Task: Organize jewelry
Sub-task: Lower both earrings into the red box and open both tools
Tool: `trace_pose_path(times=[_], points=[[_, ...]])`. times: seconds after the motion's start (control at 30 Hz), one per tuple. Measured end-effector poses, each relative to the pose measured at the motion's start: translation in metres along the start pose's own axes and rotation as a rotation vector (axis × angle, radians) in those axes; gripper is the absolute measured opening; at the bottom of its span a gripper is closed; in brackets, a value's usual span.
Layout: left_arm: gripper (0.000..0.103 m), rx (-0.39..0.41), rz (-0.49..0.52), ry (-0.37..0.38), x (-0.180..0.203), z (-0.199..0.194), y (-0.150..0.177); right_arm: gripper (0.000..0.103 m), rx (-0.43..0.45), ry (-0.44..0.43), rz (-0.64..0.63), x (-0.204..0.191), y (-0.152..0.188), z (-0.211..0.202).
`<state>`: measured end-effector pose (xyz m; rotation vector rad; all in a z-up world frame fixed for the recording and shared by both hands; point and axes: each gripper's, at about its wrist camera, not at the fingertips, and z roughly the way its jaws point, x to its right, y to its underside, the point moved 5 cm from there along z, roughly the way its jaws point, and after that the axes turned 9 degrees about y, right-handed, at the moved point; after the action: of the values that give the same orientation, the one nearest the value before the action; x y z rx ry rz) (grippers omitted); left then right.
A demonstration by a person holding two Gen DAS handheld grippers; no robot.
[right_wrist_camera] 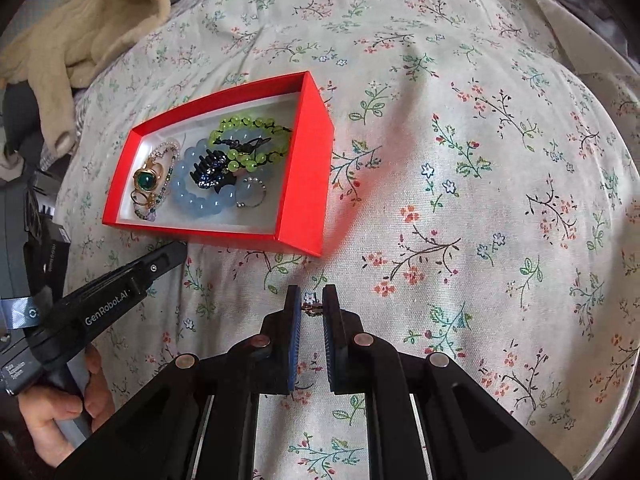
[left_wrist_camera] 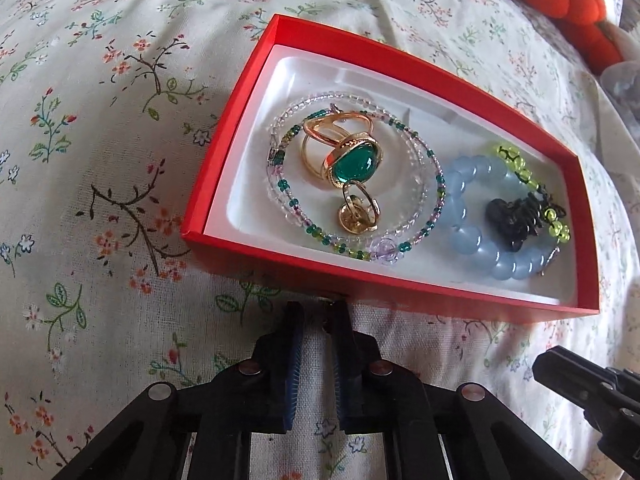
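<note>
2 grippers work over a floral bedsheet (right_wrist_camera: 460,200). The left gripper (left_wrist_camera: 316,308) is clenched at the near rim of the red box (left_wrist_camera: 240,152), a small metal bit just visible at its tips. The right gripper (right_wrist_camera: 311,306) grasps a small gold jewelry piece (right_wrist_camera: 311,309) above the sheet, near the box's near right corner. Inside lie a green-stone ring (left_wrist_camera: 352,162), a beaded necklace (left_wrist_camera: 280,168), a blue bead bracelet (left_wrist_camera: 464,216), a black hair clip (left_wrist_camera: 508,220).

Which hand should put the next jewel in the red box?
Right: the right gripper pinches a small gold piece, ready to drop in; the left gripper sits shut by the red box wall.
</note>
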<state>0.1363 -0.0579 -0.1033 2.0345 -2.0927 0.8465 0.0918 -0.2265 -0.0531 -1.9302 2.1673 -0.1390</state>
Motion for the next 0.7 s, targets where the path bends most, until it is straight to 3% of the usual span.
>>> trace_pose_path(times=[0.33,0.7], points=[[0.004,-0.006,0.049,-0.032,0.003,0.002,-0.002,0.011,-0.007,-0.005,0.008,0.003,-0.002,0.003],[0.004,-0.01,0.069,0.002,0.002,-0.016,0.008,0.011,0.007,-0.021,0.023,0.004,-0.001,-0.005]])
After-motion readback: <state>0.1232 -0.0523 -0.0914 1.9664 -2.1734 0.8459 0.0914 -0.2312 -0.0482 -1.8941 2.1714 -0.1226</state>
